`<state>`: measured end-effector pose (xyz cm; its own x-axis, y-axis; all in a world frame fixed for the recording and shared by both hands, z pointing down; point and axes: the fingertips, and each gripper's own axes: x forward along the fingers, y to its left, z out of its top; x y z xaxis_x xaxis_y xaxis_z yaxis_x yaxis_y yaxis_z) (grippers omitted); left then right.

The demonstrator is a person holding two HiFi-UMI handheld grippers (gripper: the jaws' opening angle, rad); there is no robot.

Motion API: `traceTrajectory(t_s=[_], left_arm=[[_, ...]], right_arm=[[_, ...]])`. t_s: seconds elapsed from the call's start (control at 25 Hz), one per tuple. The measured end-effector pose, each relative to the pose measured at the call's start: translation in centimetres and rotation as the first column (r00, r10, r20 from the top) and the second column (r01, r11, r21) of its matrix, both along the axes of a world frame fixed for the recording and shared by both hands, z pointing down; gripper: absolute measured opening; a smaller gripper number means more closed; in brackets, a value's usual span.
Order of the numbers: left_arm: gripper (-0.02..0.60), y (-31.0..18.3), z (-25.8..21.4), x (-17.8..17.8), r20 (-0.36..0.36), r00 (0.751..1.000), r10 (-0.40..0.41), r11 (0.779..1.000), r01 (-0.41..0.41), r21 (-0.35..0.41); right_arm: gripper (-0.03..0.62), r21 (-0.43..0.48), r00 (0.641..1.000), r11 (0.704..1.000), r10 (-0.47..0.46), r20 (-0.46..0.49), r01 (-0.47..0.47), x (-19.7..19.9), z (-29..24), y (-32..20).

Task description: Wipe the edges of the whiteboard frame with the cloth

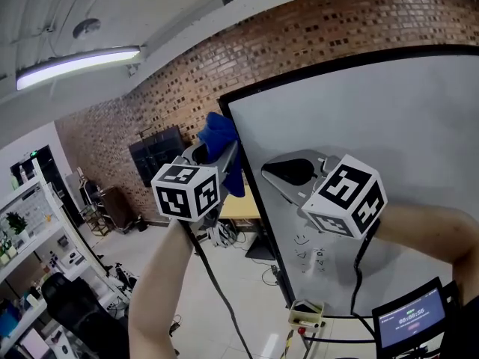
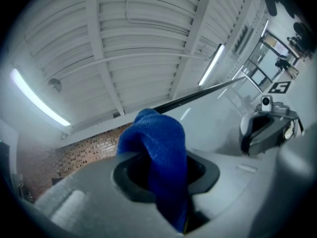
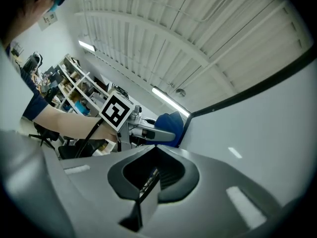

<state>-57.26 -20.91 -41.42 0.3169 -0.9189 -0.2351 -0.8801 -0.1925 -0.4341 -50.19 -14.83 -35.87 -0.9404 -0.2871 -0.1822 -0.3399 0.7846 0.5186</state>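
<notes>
Your left gripper (image 2: 166,175) has its jaws clamped on the cloth (image 2: 158,138). Dragging along the frame (image 1: 268,238) could tug it free. The right gripper's (image 3: 151,175) jaws are closed and empty.

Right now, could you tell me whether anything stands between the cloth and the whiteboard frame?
Nothing visible does. The cloth, clamped in the left gripper, is at the left edge of the frame near the top corner; the empty right gripper is over the board.
</notes>
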Motion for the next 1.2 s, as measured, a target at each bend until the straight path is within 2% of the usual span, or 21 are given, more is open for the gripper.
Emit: traceTrajectory(t_s=[0.16, 0.4, 0.56, 0.64, 0.84, 0.96, 1.08, 1.2], left_arm=[[0.114, -0.2, -1.3, -0.6, -0.054, 0.998, 0.01, 1.0, -0.011, -0.005], [0.114, -0.3, -4.3, -0.2, -0.077, 0.996, 0.032, 0.999, -0.029, 0.04], [0.114, 0.4, -6.8, -1.3, -0.213, 0.971, 0.105, 0.992, -0.088, 0.088], [0.114, 0.4, -8.0, -1.0, -0.23, 0.963, 0.143, 0.986, -0.117, 0.121], [0.114, -0.4, -11.4, 0.9, -0.151, 0.973, 0.172, 0.979, -0.151, 0.137], [0.114, -1.3, -12.4, 1.9, -0.091, 0.978, 0.186, 0.98, -0.179, 0.087], [0.114, -2.2, -12.4, 3.7, 0.074, 0.984, 0.16, 0.987, -0.16, 0.002], [0.112, -2.4, -11.9, 5.5, 0.268, 0.956, 0.116, 0.993, -0.105, -0.057]], right_arm=[[0.009, 0.02, 1.0, 1.0, -0.01, 0.012, 0.009, 0.3, -1.4, 1.2], [0.009, 0.008, 0.993, 0.998, -0.066, 0.1, 0.065, 1.8, -3.5, 2.9], [0.009, -0.024, 0.991, 0.998, -0.055, 0.124, 0.059, 2.0, -2.9, 3.0], [0.009, -0.038, 0.991, 0.998, -0.043, 0.124, 0.048, 2.5, -2.2, 2.8], [0.009, -0.06, 0.99, 0.998, -0.004, 0.14, 0.013, 4.1, -2.0, 1.7], [0.009, -0.063, 0.989, 0.998, 0.024, 0.148, -0.015, 4.7, -1.7, 1.3], [0.009, -0.076, 0.987, 0.995, 0.068, 0.145, -0.057, 5.6, -1.0, 0.8], [0.009, -0.057, 0.984, 0.992, 0.116, 0.135, -0.109, 5.8, -0.4, 0.2]])
